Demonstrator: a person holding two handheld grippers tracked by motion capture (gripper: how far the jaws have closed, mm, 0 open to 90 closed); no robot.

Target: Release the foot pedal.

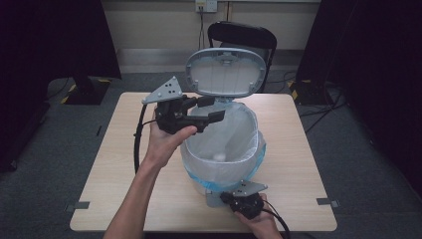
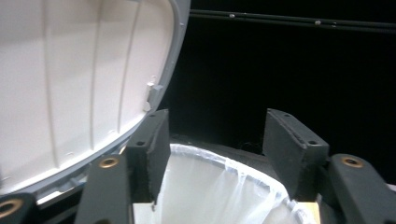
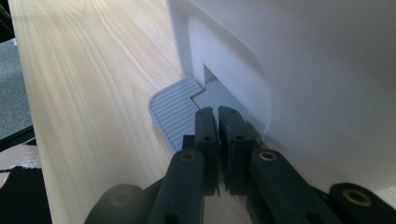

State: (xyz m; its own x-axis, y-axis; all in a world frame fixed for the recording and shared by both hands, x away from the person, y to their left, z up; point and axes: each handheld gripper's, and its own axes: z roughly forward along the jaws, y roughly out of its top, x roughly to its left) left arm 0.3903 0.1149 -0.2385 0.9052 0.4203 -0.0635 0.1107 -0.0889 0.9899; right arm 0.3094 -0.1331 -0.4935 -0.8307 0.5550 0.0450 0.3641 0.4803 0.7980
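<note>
A white pedal bin [image 1: 247, 130] stands on the wooden table [image 1: 124, 164], lined with a clear bag with a blue edge [image 1: 255, 164]. Its grey lid [image 1: 225, 72] is raised upright. My left gripper [image 1: 213, 109] hovers at the bin's far-left rim just below the lid, open, with nothing between the jaws. In the left gripper view the lid's underside [image 2: 79, 79] is at the left and the bag's rim [image 2: 210, 186] lies below the gripper [image 2: 215, 135]. My right gripper [image 3: 218, 114] is shut, its tips resting on the grey ribbed pedal [image 3: 173, 112] at the bin's base [image 3: 303, 70]. A small white lump [image 1: 217, 156] lies inside the bag.
A black chair [image 1: 244, 35] stands behind the table's far edge. Dark screens [image 1: 54, 40] flank the room, with cables on the floor at the right [image 1: 323, 99]. Bare tabletop [image 3: 93, 70] stretches left of the pedal.
</note>
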